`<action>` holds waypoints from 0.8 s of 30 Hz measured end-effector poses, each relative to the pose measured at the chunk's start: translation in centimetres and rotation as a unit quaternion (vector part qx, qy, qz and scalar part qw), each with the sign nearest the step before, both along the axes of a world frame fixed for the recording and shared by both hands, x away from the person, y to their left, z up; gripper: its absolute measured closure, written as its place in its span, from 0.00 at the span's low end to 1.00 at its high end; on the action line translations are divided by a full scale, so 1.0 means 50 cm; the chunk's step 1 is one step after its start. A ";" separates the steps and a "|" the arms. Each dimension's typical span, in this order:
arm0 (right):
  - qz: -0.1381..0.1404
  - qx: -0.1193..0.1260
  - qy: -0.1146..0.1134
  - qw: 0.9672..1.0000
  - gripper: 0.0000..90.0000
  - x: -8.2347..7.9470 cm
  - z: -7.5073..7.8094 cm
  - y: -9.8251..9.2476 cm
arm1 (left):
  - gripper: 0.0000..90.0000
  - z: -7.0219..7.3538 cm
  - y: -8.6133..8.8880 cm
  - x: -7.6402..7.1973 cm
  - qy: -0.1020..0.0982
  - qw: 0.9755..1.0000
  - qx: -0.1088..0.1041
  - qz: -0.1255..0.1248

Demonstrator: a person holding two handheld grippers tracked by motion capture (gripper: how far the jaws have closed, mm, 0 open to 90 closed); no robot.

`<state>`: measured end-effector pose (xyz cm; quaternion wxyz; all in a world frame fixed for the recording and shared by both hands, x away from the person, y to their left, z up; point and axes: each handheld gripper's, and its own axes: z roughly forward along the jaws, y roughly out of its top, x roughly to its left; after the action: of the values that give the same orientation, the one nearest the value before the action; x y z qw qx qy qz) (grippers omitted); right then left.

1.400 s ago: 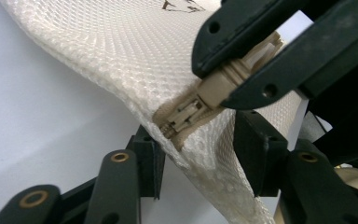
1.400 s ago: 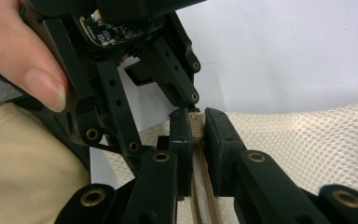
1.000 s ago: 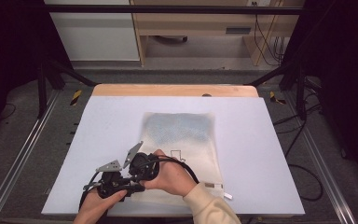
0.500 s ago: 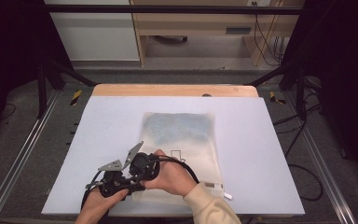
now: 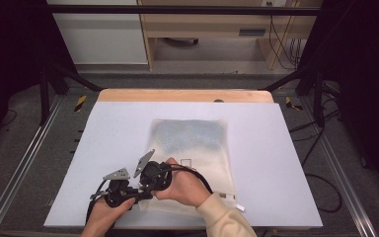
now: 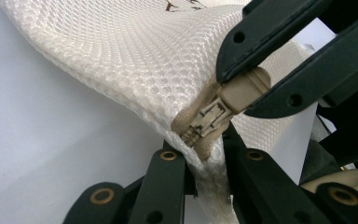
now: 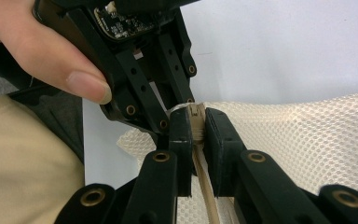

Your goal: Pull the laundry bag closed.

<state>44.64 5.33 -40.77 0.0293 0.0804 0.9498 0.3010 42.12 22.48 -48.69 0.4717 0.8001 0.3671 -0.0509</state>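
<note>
1. Left gripper [image 6: 200,186]: jaws just drawn together, clenched on the edge of the mesh bag [image 6: 135,70] directly below the zipper slider [image 6: 205,122].
2. Right gripper [image 7: 198,140]: clamped tight on the beige zipper pull [image 7: 196,122], with the zipper tape [image 7: 207,196] running down between its jaws.
3. In the left gripper view, the right gripper's jaws entering from the upper right and pinching the pull tab [image 6: 244,88] just above the left jaws.
4. In the high view, left gripper [image 5: 123,190] and right gripper [image 5: 153,177] almost touching, both at the near left corner of the mesh bag [image 5: 197,148].
5. Bag lying flat beyond and to the right of the grippers on the white table [image 5: 286,148]; its gripped corner lifted off the surface.
6. Left hand [image 5: 103,215] and right hand [image 5: 185,185] behind the grippers, a cream sleeve [image 5: 222,217] trailing from the right.
7. Small white tag [image 5: 229,197] at the bag's near edge, right of the grippers.
</note>
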 end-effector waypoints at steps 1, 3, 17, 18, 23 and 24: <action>0.000 0.000 -0.001 1.000 0.91 0.000 0.000 -0.001 | 0.93 0.001 -0.001 -0.001 -0.001 1.000 0.000 0.001; -0.001 -0.001 -0.003 1.000 0.91 0.000 -0.002 -0.002 | 0.93 0.001 0.000 -0.001 -0.003 1.000 0.003 0.002; -0.001 -0.013 -0.006 1.000 0.91 -0.003 -0.007 -0.006 | 0.94 0.005 -0.002 -0.004 -0.004 1.000 0.002 0.008; -0.001 -0.014 -0.007 1.000 0.91 -0.003 -0.007 -0.007 | 0.94 0.005 -0.001 -0.004 -0.006 1.000 0.002 0.008; -0.001 -0.022 -0.009 1.000 0.91 -0.004 -0.007 -0.011 | 0.94 0.007 -0.002 -0.005 -0.006 1.000 0.002 0.007; -0.001 -0.022 -0.008 1.000 0.91 -0.004 -0.007 -0.012 | 0.94 0.008 -0.002 -0.005 -0.007 1.000 0.002 0.006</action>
<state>44.45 4.73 -41.14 0.0388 0.0780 0.9558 0.2807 41.88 22.39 -48.31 0.4729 0.7990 0.3689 -0.0421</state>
